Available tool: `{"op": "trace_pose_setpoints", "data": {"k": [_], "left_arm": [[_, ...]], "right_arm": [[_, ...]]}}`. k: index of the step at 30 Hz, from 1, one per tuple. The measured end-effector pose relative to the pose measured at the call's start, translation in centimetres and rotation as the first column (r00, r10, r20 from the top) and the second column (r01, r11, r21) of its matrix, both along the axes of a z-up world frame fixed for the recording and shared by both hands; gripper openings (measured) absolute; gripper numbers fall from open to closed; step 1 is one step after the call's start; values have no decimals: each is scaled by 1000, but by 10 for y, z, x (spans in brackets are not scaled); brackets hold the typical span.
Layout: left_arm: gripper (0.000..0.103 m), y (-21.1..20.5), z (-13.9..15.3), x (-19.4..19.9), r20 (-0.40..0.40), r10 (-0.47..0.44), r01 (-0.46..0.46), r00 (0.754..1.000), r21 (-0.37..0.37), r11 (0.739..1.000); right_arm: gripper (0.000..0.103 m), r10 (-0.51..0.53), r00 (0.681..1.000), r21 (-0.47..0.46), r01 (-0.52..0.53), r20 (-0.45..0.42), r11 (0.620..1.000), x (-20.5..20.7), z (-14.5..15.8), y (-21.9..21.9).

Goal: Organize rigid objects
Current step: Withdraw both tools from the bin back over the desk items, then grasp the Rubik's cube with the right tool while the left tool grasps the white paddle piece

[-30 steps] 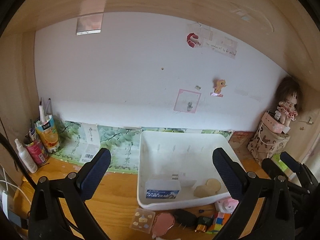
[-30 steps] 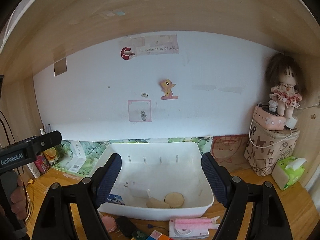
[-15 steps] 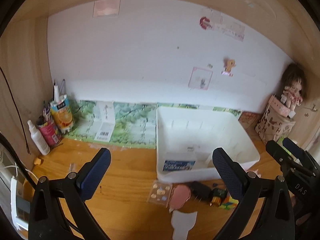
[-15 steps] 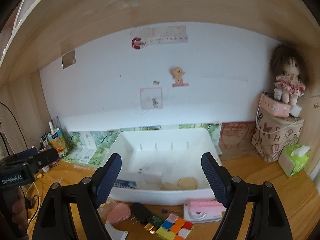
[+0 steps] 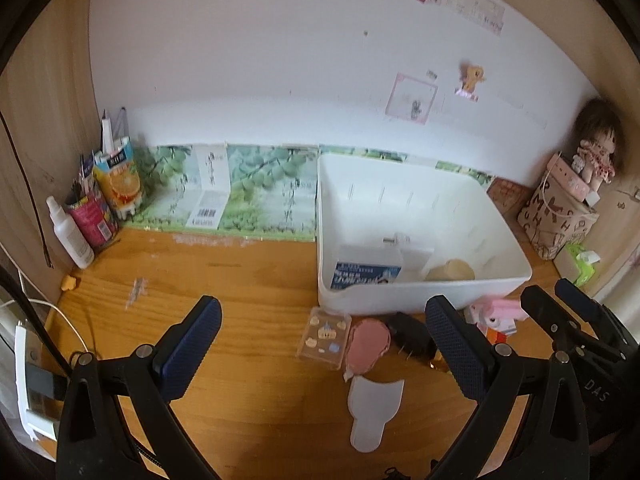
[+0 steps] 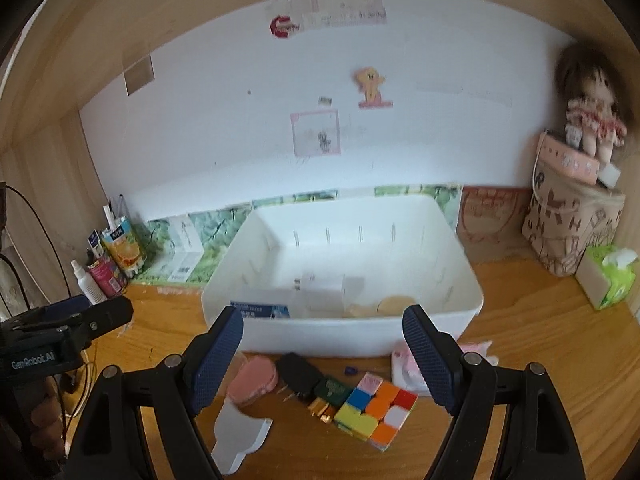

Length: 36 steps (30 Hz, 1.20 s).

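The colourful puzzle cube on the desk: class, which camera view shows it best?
The right wrist view. The puzzle cube lies whole and unobstructed before the white bin. In the left wrist view, one finger of the left claw hides nearly all of it.

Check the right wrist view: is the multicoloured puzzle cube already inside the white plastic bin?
No, the multicoloured puzzle cube lies on the wooden desk in front of the white plastic bin.
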<state>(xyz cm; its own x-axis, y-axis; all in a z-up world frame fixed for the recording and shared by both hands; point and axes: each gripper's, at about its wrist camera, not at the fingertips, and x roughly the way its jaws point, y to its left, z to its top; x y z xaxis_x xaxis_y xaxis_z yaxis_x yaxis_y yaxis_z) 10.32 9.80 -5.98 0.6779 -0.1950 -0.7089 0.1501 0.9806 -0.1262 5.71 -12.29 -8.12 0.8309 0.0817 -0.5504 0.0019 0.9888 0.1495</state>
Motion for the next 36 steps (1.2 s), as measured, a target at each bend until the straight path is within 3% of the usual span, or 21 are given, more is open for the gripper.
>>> {"op": "trace_pose_setpoints", "data": {"k": [10,17,28,36], "left_arm": [[102,-11,-25,4,-125,-45,49,991,30,998],[102,-19,-43,8,-213,-88,99,973,42,994],[102,-34,-75,16,-360,-134,170,923,68,983],[102,-46,-101,22,-476,-170,237,863,84,968]], "right_arm": [[83,-19,992,73,28,-122,997,-6,-25,-6],[83,-63,970,150,99,-233,984,-11,-50,-20],[83,-83,919,272,199,-385,941,-5,-86,-42],[83,-82,885,308,245,-458,919,4,-103,-48]]}}
